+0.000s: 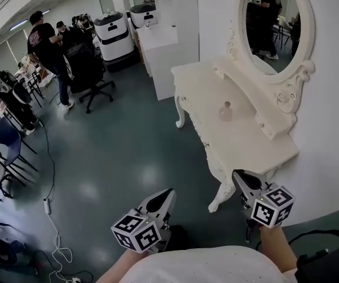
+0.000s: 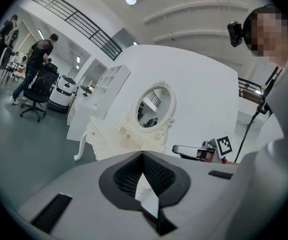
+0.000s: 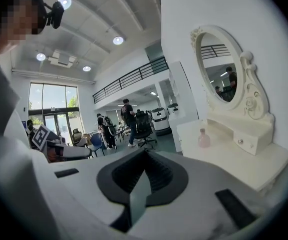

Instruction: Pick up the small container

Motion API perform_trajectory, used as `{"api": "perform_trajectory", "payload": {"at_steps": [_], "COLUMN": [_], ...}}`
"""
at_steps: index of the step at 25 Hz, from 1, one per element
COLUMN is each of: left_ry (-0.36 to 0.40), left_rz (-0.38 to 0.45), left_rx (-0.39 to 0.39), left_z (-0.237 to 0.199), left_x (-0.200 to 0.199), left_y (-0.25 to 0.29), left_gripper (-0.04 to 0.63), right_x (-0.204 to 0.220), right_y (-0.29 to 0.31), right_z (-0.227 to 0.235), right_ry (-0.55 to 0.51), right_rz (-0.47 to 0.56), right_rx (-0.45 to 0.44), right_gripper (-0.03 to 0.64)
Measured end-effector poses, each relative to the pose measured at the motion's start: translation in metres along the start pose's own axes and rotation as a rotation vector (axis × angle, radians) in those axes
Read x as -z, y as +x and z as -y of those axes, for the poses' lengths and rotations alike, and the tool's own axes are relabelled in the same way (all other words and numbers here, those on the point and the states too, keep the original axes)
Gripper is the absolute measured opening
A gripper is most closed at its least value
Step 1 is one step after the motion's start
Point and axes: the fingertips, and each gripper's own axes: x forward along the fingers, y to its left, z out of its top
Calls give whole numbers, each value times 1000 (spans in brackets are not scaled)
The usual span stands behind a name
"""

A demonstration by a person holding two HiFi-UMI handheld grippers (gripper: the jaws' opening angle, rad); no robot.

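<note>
The small container [image 1: 226, 111] is a pale pink bottle with a narrow neck, standing upright near the middle of the white dressing table [image 1: 240, 149]. In the right gripper view the container [image 3: 202, 138] stands ahead and to the right, in front of the table's small drawer shelf. My right gripper [image 1: 240, 177] hovers off the table's near end, well short of the bottle, jaws shut and empty [image 3: 145, 152]. Lower and further left, over the floor, my left gripper [image 1: 167, 194] is also shut with nothing in it [image 2: 142, 154].
An oval mirror [image 1: 275, 25] rises behind the table against the white wall. A black office chair [image 1: 92, 75], people and white machines [image 1: 115, 35] stand across the grey floor. Chairs [image 1: 4, 152] and a cable [image 1: 51, 211] lie at the left.
</note>
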Motion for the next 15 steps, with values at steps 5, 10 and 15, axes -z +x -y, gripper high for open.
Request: {"api": "perform_trajectory", "payload": {"at_steps": [5,10,15], "left_ry": [-15,17,10], "left_rz": [-55,-77,-85], "left_rx": [61,125,166], "left_z": [-33,-68,-103], "left_x": [-14,-50,-79], "left_y": [25,45,53], "left_gripper": [1,2,2], "right_x": [0,-13,-24], "right_y": [27,59,86], "right_z": [12,12,1], "right_ry": [75,104,102], "right_rz": [6,35,49], "right_rx": [84,158,217], "right_gripper": [1,0,0]}}
